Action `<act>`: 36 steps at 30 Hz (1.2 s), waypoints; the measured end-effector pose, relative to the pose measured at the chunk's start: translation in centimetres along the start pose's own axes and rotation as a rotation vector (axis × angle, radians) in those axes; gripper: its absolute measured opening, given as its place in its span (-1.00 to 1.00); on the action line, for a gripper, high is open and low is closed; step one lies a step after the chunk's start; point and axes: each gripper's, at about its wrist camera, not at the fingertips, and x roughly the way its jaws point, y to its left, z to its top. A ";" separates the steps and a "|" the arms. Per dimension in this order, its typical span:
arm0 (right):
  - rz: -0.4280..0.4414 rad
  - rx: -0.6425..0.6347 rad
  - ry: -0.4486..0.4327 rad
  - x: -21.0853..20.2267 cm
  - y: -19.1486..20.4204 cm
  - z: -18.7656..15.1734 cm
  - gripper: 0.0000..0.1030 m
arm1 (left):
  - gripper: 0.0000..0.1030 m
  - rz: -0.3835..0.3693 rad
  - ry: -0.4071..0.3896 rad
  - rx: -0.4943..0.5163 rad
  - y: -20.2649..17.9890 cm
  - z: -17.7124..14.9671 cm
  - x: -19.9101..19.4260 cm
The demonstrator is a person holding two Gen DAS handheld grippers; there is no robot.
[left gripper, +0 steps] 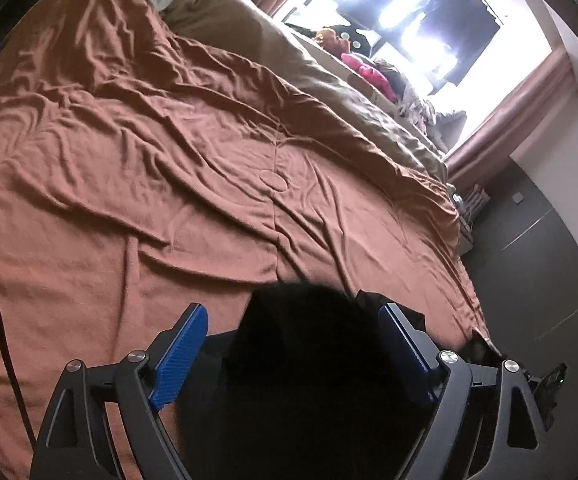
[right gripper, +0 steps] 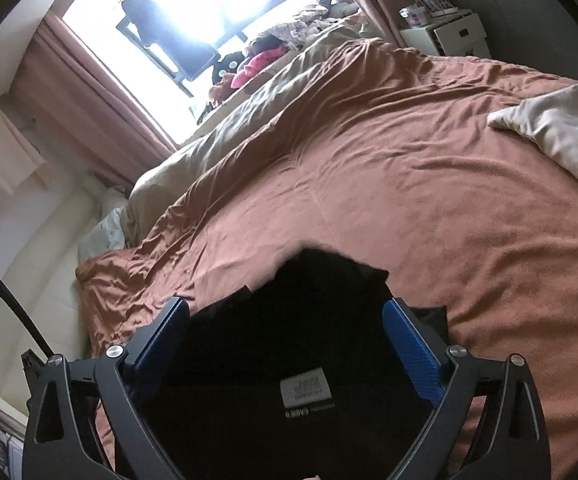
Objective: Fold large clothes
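Left tool [left gripper: 293, 330] jaws wide, black garment [left gripper: 301, 380] between them, rust bedspread [left gripper: 169, 180] beyond

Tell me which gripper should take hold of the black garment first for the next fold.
Right, probably. The right gripper stands open over the black garment, with its grey label in plain view. The left gripper is open too, but its view shows only a dark bunched mass.

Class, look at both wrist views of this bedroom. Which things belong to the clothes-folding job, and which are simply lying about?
Part of the job:
- black garment, with grey label
- left gripper, fingers apart
- right gripper, fingers apart
- brown bedspread, the work surface

Just lying about:
- beige duvet
- pile of clothes and toys by the window
- white bedside cabinet
- cream cloth
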 end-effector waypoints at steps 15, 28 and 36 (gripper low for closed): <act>-0.138 -0.160 0.188 -2.2 -1.8 -1.3 0.86 | 0.40 0.112 0.224 0.088 2.8 -7.5 0.5; -0.142 -0.183 0.226 -3.2 -2.8 -2.5 -0.87 | -0.75 0.151 0.309 0.127 3.6 -10.8 1.0; -0.176 -0.177 0.205 -1.9 -2.9 -3.2 -0.90 | -0.80 0.144 0.286 0.091 4.3 -11.0 1.3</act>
